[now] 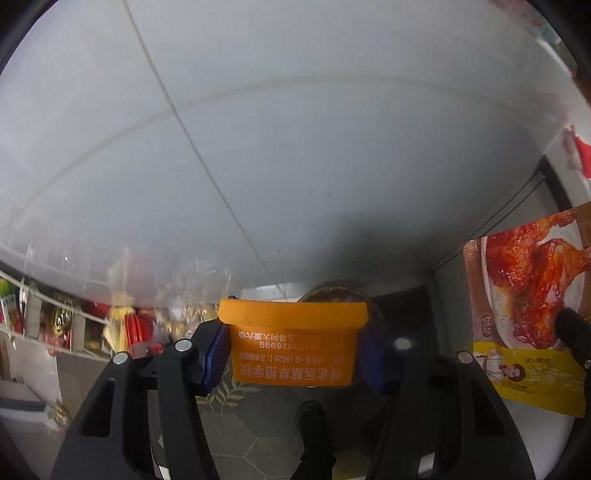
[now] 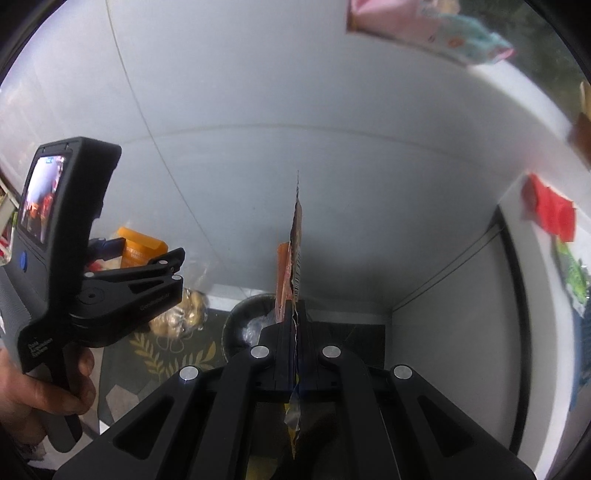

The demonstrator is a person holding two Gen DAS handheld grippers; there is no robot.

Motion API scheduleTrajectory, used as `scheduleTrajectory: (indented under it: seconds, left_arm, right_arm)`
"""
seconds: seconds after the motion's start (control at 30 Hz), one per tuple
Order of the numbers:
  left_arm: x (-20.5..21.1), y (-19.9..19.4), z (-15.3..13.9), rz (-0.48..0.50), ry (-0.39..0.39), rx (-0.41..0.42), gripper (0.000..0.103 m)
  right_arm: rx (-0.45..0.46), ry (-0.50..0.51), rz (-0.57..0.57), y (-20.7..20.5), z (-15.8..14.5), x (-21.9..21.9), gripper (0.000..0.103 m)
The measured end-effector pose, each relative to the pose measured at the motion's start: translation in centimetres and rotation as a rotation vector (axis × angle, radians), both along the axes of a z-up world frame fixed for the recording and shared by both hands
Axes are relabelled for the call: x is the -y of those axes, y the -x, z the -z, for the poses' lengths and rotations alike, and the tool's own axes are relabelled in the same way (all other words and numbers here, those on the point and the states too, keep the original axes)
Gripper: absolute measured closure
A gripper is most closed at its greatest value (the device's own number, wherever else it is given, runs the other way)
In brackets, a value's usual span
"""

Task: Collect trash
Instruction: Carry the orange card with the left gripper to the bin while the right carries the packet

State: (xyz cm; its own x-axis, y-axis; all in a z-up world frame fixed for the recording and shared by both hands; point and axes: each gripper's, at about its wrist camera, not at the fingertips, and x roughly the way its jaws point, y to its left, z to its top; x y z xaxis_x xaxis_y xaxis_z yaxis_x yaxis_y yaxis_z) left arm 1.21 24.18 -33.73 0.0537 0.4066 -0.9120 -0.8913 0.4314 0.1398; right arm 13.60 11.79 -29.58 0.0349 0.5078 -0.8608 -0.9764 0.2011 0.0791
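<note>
An orange paper cup [image 1: 291, 347] with white print sits between the blue pads of my left gripper [image 1: 293, 354], which is shut on it. My right gripper [image 2: 295, 310] is shut on a flat snack wrapper [image 2: 295, 243], seen edge-on in its own view. The left wrist view shows that wrapper [image 1: 524, 295] face-on at the right, printed with red chicken wings. Both hang over a dark round bin [image 2: 243, 325] on the floor. The same cup [image 2: 142, 247] shows at the left of the right wrist view, and a person's hand [image 2: 44, 387] holds the left gripper's handle.
A white table edge at the right carries a red wrapper [image 2: 550, 214], a green one [image 2: 574, 277] and a pink packet [image 2: 424, 26]. A clear bag of golden snacks [image 2: 188, 314] lies on a leaf-patterned mat [image 2: 166, 350]. Shelves with packets [image 1: 55, 317] stand at the left, below a white wall.
</note>
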Motion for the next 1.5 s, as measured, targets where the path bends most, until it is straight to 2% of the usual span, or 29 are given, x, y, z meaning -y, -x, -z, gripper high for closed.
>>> scheduleTrajectory:
  seconds: [0.6, 0.87, 1.03, 1.23, 1.5]
  left_arm:
    - [-2.9, -0.9, 14.9, -0.098, 0.138, -0.037, 0.044]
    - [-2.9, -2.0, 23.2, -0.088, 0.218, -0.071, 0.044]
    - [-3.4, -2.1, 27.1, -0.113, 0.252, -0.075, 0.044]
    - [-4.2, -2.5, 30.4, -0.099, 0.26, -0.087, 0.044]
    - [-4.5, -2.7, 34.1, -0.065, 0.331, -0.131, 0.044]
  right_arm:
    - [-0.01, 0.1, -0.032, -1.3, 8.1, -2.0, 0.103]
    - [-0.014, 0.126, -0.027, -1.3, 10.7, -3.2, 0.103]
    - [-0.013, 0.137, -0.031, -0.9, 11.8, -3.5, 0.103]
    - [-0.017, 0.151, -0.035, -0.9, 13.0, -3.7, 0.103]
    - [-0.022, 0.163, -0.027, -0.7, 14.1, -4.1, 0.103]
